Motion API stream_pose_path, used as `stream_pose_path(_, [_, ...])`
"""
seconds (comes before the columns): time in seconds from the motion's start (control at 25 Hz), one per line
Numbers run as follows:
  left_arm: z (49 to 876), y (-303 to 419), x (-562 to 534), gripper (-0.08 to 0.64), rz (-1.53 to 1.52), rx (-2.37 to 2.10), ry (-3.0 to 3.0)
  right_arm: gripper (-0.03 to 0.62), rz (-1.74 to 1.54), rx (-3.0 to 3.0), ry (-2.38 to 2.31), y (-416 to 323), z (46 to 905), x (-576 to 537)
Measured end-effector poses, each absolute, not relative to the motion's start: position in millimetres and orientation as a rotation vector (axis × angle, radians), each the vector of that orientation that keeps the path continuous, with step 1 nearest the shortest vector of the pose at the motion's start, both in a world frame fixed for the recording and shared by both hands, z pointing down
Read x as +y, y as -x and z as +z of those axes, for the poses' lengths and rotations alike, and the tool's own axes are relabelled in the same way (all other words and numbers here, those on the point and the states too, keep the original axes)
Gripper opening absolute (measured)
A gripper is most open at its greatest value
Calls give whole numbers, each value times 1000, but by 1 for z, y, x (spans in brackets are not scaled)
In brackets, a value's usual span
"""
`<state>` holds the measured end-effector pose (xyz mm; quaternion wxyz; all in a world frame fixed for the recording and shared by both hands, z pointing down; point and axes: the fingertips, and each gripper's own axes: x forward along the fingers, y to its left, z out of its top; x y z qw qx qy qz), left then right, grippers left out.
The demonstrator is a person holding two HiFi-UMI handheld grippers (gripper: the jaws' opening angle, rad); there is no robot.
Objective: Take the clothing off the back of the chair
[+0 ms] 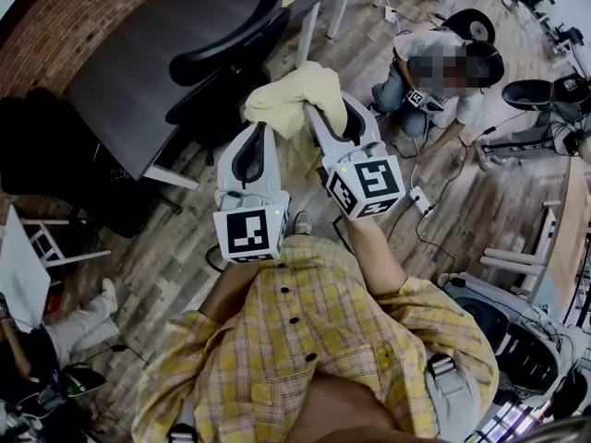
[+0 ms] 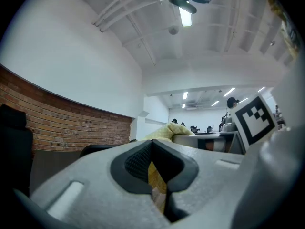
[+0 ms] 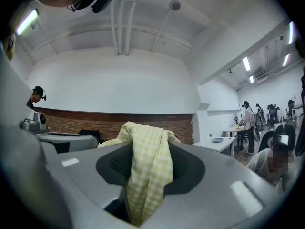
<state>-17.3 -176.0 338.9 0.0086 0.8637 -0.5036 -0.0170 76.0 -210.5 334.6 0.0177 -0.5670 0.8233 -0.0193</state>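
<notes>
Yellow-checked: holds the clothing (image 1: 294, 95) bunched up just beside the black chair (image 1: 222, 58), clamps a thin fold in the left gripper (image 1: 266, 129) and a thicker wad in the right gripper (image 1: 323, 118).

The person is wearing a yellow plaid shirt (image 1: 319, 340) crossed with thin darker lines, and dark buttons (image 1: 295, 320) are running down its front. Its sleeves (image 1: 434, 307) are sitting loose and ending well up the arms. A grey strap (image 1: 443, 377) with a dark buckle is lying over the shirt's right side. The left gripper (image 1: 262, 127) and the right gripper (image 1: 317, 111) are both showing pale grey, smoothly moulded shells with long dark slots, and black ribbed pads (image 3: 187, 168) are lining their jaws. Each is carrying a white cube (image 1: 249, 233) printed with black square markers, and a small green light is glowing on its top edge.
</notes>
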Motion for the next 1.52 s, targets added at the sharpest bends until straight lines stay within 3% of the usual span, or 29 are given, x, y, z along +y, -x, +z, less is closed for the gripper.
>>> stream_pose_path(1.52, [349, 6, -188, 0, -51, -1539, -2702, 164, -55, 2503, 1846, -77, 358, -190])
